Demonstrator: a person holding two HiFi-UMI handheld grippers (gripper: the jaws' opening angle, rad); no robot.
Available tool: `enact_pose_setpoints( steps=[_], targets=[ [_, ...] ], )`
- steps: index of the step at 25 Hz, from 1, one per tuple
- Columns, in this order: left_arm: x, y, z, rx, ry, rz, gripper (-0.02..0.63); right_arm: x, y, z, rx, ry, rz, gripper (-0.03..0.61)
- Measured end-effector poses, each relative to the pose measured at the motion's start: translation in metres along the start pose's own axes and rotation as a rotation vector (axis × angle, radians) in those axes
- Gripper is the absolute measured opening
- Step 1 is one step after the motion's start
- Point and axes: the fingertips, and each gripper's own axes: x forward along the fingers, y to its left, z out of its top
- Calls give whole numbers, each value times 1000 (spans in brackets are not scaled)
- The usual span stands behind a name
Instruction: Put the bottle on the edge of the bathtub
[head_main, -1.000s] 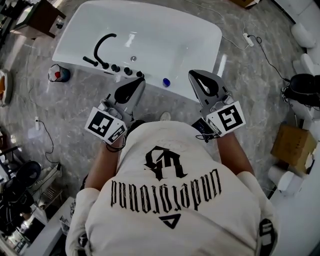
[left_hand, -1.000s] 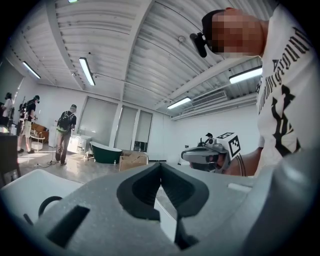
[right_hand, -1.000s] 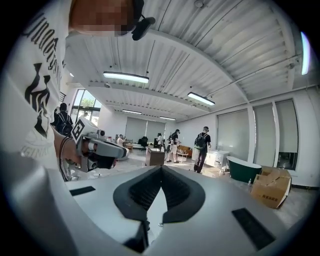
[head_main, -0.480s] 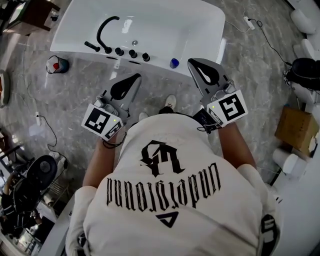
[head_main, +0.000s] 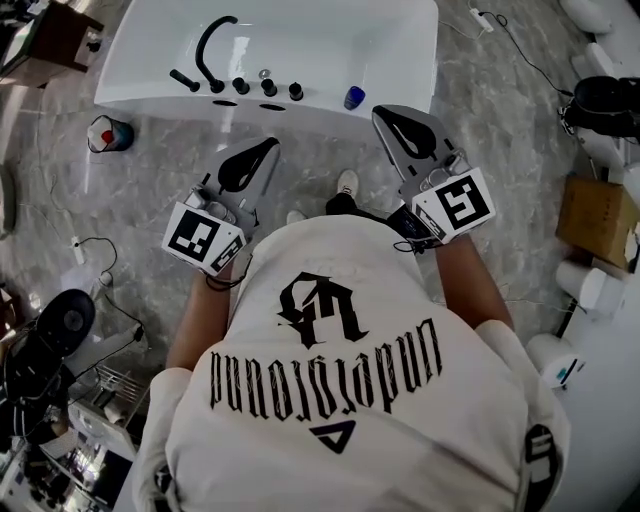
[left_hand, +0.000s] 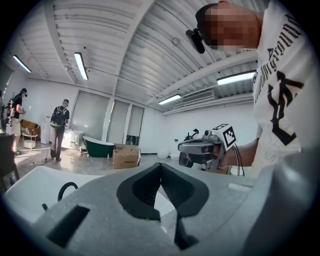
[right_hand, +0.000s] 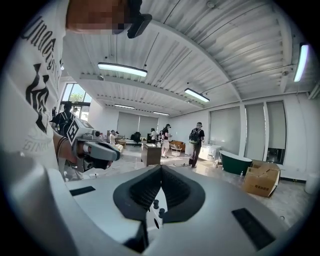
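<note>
While the person stands over the grey marble floor (head_main: 150, 190) with both tools raised at mid-frame, the left gripper (head_main: 270, 146) and the right gripper (head_main: 382, 113) are each clenched, pads meeting tip to tip with nothing caught between them, as each gripper's own view confirms. The small blue-topped bottle (head_main: 353, 97) stands at the upper middle of the head view, on the near rim of the glossy white bathtub (head_main: 150, 97), to the right of the row of black knobs (head_main: 268, 88) and the curved black faucet (head_main: 212, 45). By that placement the task looks finished. The right gripper's tip sits near the bottle in the picture, so the likeliest trouble is a careless swing clipping it off the narrow, slick rim into the tub or onto the floor. Any re-grasp would first need the jaws parted, or closed tips would simply push it over.
</note>
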Motion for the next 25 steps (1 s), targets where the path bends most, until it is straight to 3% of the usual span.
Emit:
enact_pose_setpoints(
  steps=[10, 18, 25],
  targets=[
    [-36, -30, -24, -38, 13, -108, 15, -27, 60, -13, 35, 47, -68, 14],
    [-29, -47, -23, -40, 18, -172, 15, -56, 65, -17, 51, 70, -125, 14],
    [-15, -90, -17, -15, 18, -168, 15, -99, 62, -19, 35, 43, -113, 14]
  ],
)
